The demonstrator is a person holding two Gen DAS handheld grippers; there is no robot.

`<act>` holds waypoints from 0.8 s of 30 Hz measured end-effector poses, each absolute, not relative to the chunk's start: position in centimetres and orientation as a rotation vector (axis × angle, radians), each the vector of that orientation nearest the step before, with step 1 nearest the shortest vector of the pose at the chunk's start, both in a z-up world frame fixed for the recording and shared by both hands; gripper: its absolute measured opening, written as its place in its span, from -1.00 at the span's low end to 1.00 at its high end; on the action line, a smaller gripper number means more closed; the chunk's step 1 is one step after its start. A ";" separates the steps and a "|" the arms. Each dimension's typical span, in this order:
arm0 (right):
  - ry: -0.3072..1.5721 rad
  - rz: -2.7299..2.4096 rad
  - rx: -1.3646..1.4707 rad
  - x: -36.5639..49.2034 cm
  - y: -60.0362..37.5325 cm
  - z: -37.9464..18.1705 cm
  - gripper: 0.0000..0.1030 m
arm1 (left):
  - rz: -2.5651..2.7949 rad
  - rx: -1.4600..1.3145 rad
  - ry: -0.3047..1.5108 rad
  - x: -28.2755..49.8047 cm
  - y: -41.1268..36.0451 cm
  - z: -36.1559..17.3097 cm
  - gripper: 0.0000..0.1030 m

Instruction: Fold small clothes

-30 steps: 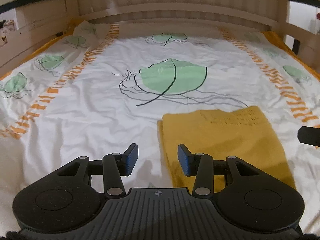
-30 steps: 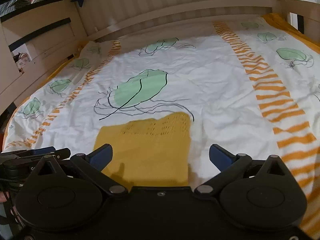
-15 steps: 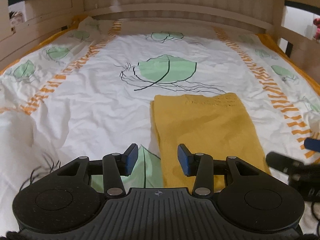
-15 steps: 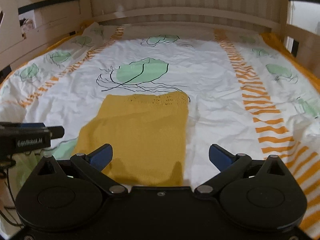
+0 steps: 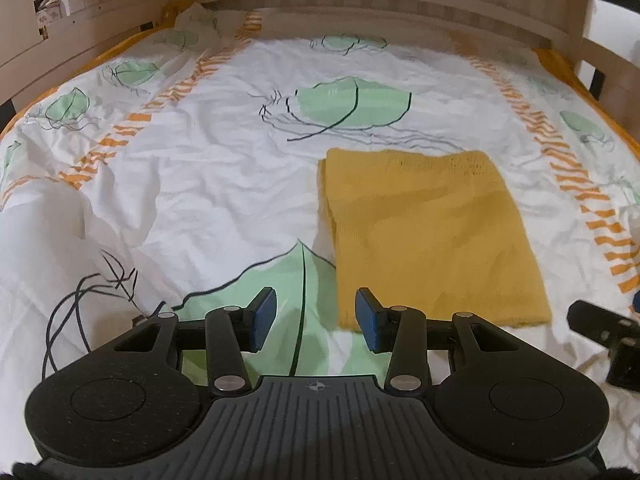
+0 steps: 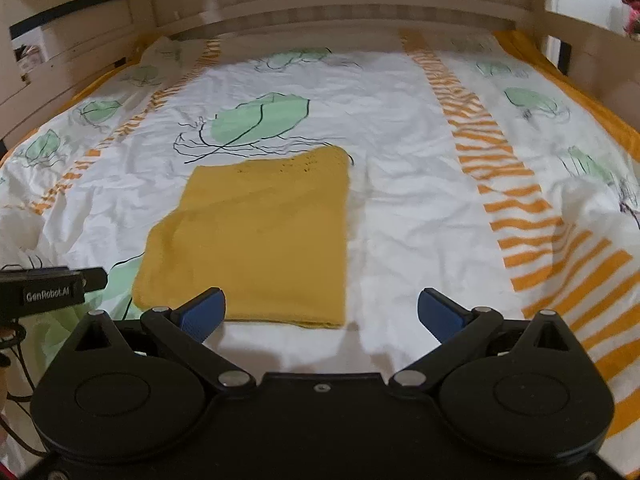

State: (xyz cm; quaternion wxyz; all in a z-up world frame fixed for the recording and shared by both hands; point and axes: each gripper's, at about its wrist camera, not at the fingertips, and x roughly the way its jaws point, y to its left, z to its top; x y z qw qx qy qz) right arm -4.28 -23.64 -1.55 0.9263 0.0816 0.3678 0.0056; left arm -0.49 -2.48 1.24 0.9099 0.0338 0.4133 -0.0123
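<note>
A yellow knitted garment (image 5: 432,236) lies folded into a flat rectangle on the bed; it also shows in the right wrist view (image 6: 260,236). My left gripper (image 5: 316,318) is open and empty, just short of the garment's near left corner. My right gripper (image 6: 320,314) is wide open and empty, at the garment's near right edge. The other gripper's body shows at the right edge of the left wrist view (image 5: 604,340) and at the left edge of the right wrist view (image 6: 44,290).
The bed has a white duvet (image 5: 208,184) printed with green leaves and orange stripes, wrinkled at the near left. A wooden bed frame (image 6: 360,4) with rails surrounds it at the back and on both sides.
Both grippers have drawn back toward me from the garment, so more of the near duvet and the garment's near edge show. The jaws have kept their openings.
</note>
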 end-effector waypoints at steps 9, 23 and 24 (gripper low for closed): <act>0.759 -0.008 0.181 -4.7 -24.3 -1.4 0.98 | -0.046 0.093 0.882 -1.0 -3.0 1.0 -0.18; 0.759 -0.024 0.157 -4.4 -24.3 -1.2 0.98 | -0.066 0.082 0.892 -1.1 -2.9 1.0 -0.18; 0.759 -0.023 0.156 -4.4 -24.3 -1.2 0.98 | -0.066 0.081 0.892 -1.1 -2.9 1.0 -0.18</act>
